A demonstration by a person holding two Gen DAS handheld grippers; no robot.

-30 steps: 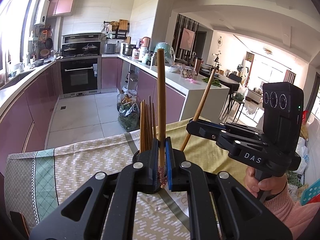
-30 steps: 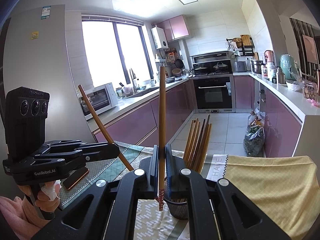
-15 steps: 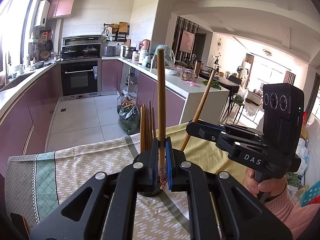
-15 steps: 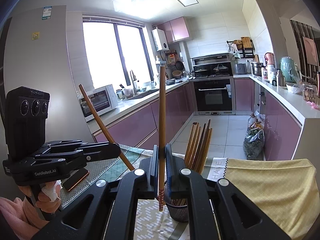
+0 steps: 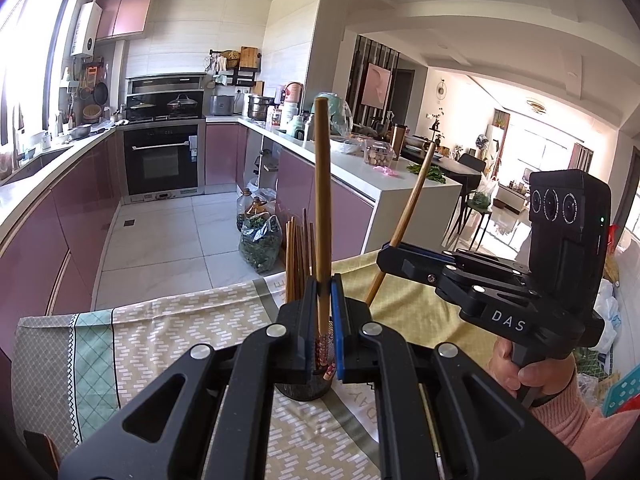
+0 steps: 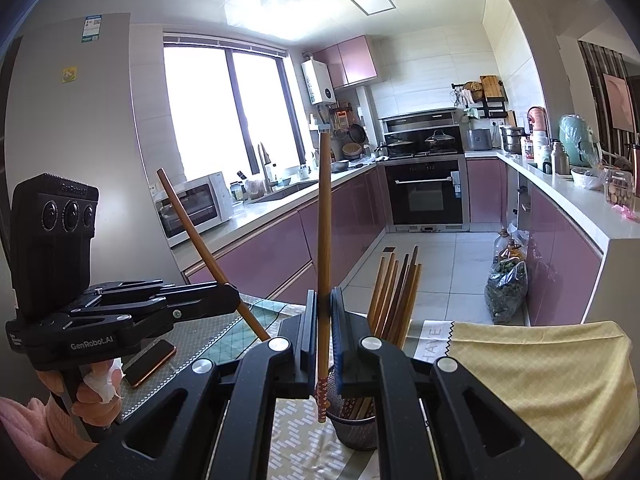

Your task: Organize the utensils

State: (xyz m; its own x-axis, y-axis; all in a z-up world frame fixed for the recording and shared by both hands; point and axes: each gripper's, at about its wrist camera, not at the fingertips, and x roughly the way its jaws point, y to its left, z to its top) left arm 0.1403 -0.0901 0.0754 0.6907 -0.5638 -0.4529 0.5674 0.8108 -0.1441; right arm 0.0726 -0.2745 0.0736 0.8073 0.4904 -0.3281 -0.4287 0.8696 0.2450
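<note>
In the left wrist view my left gripper is shut on a single brown chopstick that stands upright. Just behind and below it a dark mesh holder with several chopsticks stands on the table. To the right, my right gripper is shut on another chopstick that tilts to the right. In the right wrist view that right gripper clamps its chopstick upright above the holder. The left gripper at left holds its slanted chopstick.
The table carries a patterned green-and-beige cloth and a yellow cloth. A phone lies near the left hand. Beyond the table's far edge are the kitchen floor, purple cabinets and a bag of greens.
</note>
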